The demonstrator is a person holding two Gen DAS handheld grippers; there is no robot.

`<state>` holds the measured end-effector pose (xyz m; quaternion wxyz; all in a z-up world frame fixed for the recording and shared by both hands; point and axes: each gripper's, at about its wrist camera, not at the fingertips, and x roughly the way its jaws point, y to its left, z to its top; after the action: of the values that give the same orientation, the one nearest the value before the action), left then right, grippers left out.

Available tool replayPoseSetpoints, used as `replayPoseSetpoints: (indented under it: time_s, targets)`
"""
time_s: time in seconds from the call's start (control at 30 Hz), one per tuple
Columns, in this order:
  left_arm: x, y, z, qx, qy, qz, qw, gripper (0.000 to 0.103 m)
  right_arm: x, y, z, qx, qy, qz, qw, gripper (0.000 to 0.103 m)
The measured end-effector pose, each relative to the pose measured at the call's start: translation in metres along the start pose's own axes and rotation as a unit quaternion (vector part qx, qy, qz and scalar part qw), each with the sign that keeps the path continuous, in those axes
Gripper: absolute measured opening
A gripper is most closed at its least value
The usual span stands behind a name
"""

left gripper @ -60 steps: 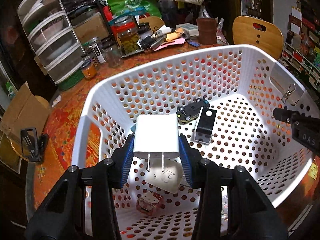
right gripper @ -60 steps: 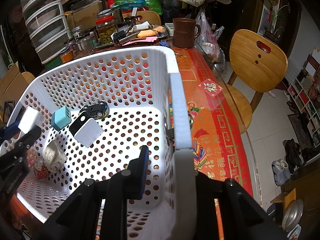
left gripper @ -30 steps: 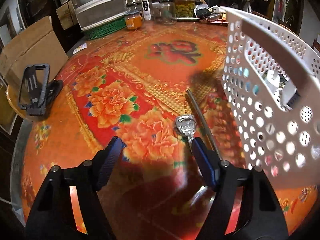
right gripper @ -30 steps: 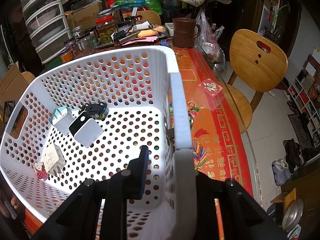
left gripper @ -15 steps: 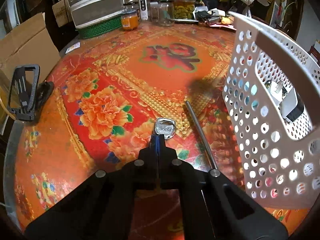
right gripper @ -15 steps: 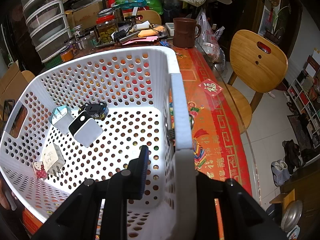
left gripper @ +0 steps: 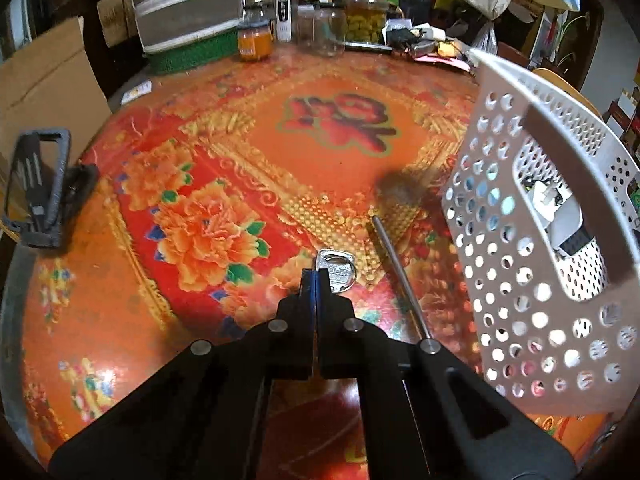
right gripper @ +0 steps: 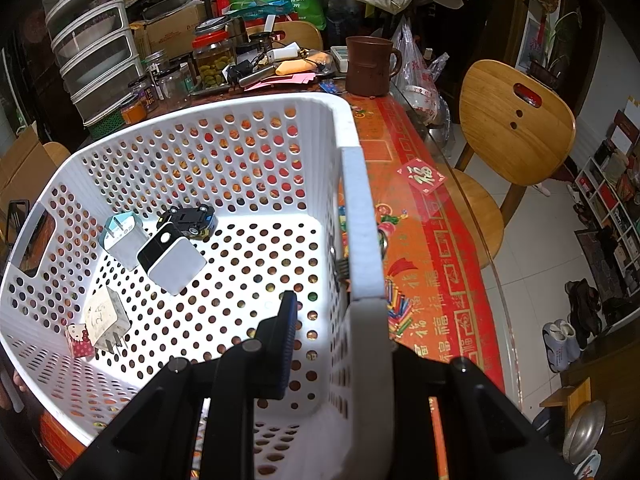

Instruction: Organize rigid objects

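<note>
Brown mug (right gripper: 370,66), wooden chair (right gripper: 516,128) (empty) — pickle jar (left gripper: 366,14).

A round table (left gripper: 132,332) covered in red-orange floral cloth is seen, a wooden chair (right gripper: 516,128) is set beside it on pale tiled floor (right gripper: 532,248), and clutter, possibly stacked drawers (right gripper: 92,60), is crowded along the dim back.

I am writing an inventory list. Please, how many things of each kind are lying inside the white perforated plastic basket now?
White or pale plug chargers: 2
Black-and-white cube adapter: 1
Black toy car: 1
Small pink-and-white patterned cube: 1
Total: 5
</note>
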<state>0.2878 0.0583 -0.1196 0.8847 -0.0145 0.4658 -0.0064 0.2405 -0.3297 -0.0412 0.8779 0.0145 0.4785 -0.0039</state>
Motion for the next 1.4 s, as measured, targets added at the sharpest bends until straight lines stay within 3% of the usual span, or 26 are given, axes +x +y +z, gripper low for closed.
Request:
replayPoseSetpoints:
  time_s: [0.1,0.17,0.23,0.3,0.37,0.77,0.87,0.9,1.0,1.03,1.23,1.4]
  targets:
    - [0.006,-0.001,0.001,-0.002,0.007,-0.006,1.0,0.004,0.0,0.0,0.001,0.0,0.0,0.0,1.0,0.022]
    - [0.008,-0.003,0.003,-0.003,0.008,-0.006,0.9999,0.017,-0.001,0.0,0.001,0.0,0.0,0.0,1.0,0.022]
    - [0.008,-0.003,0.006,-0.005,0.004,-0.006,1.0,0.055,-0.001,0.0,0.001,0.0,0.0,0.0,1.0,0.022]
    - [0.006,-0.003,0.007,-0.008,-0.007,0.0,0.9999,0.067,-0.001,0.0,0.001,0.0,0.0,0.0,1.0,0.022]
    - [0.004,-0.002,0.01,-0.01,-0.008,-0.005,0.9999,0.068,-0.001,0.0,0.001,0.0,0.0,0.0,1.0,0.022]
    - [0.023,-0.009,0.015,-0.004,0.015,0.007,0.9998,0.067,-0.001,0.001,0.001,0.0,0.0,0.0,1.0,0.022]
    - [0.028,-0.011,0.015,-0.003,0.021,0.008,0.9997,0.046,0.0,0.0,0.001,0.0,0.0,-0.001,1.0,0.022]
    - [0.027,-0.011,0.016,-0.004,0.021,0.006,0.9998,0.028,-0.001,0.0,0.001,0.0,0.0,0.0,1.0,0.022]
    - [0.025,-0.013,0.015,0.0,0.023,-0.002,0.9997,0.021,-0.001,0.0,0.001,0.0,0.0,-0.001,1.0,0.022]
    - [0.022,-0.015,0.015,0.003,0.018,0.001,0.9998,0.011,-0.001,0.0,0.0,0.0,-0.001,0.0,1.0,0.022]
    - [0.007,-0.013,0.016,0.002,0.002,0.0,1.0,0.002,0.0,0.0,0.0,0.0,0.0,0.0,1.0,0.022]
    - [0.006,-0.01,0.015,0.002,0.003,0.006,1.0,0.002,0.0,0.0,0.001,-0.001,0.0,0.0,1.0,0.022]
